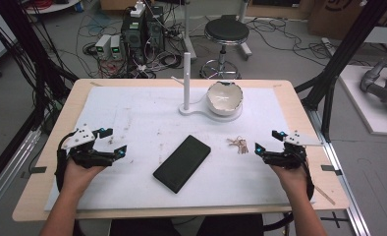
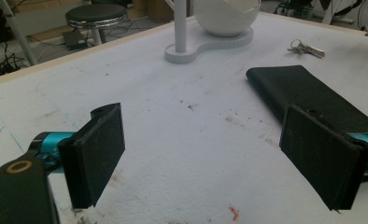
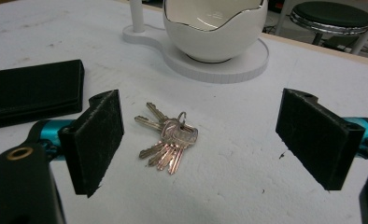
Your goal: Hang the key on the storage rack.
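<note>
I held both the left gripper (image 1: 112, 141) and the right gripper (image 1: 266, 141) spread and empty. The keys (image 3: 168, 138) lay flat just beyond the right one; its jaws could skid over them, I judged.

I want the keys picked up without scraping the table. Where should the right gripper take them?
Probably at the ring end of the keys, where the heads bunch up highest. Come straight down with the right gripper, open, jaws either side; the blades fan out flat and thin.

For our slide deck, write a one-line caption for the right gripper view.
Open right gripper poised over a bunch of keys on the white table cover, egg-shaped bowl and black wallet beyond.
</note>
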The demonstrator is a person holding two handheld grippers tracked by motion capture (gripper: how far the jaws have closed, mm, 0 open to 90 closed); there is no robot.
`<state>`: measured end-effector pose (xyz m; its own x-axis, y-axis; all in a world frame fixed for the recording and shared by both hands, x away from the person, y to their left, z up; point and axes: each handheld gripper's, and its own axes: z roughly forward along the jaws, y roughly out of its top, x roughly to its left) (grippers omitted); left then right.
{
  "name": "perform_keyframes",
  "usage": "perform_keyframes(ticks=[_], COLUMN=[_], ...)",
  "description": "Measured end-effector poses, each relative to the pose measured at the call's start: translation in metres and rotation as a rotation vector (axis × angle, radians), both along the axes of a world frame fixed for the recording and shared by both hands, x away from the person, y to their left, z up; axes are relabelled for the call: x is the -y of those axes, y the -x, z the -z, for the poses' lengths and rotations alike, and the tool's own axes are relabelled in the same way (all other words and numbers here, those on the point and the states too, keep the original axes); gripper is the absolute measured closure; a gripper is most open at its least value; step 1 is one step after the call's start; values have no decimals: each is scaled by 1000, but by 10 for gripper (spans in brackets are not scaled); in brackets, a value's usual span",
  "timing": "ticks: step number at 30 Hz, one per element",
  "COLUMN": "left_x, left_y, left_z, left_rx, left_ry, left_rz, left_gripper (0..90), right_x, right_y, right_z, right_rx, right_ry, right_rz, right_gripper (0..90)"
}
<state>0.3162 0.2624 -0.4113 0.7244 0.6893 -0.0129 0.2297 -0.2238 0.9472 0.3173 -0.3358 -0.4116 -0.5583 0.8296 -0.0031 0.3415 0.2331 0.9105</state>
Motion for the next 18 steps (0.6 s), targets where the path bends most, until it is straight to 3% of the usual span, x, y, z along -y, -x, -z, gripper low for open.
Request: perform_keyframes(ticks=[5,12,18], left_x=[-1,-1,-2], left_y=[-3,-1,-1], left_z=[2,4,4], left_rx=[-6,-11,-11], left_ry=[8,3,10], left_rz=[-14,-8,-7], left_gripper=[141,141,141], right_x=[4,0,-3], right_y=[-1,-3,-2], right_z=[-1,3,2], right_rx=[12,-29,-27], right_ry=[-19,-8,1], right_rz=[0,0,7], right_gripper=[152,151,152])
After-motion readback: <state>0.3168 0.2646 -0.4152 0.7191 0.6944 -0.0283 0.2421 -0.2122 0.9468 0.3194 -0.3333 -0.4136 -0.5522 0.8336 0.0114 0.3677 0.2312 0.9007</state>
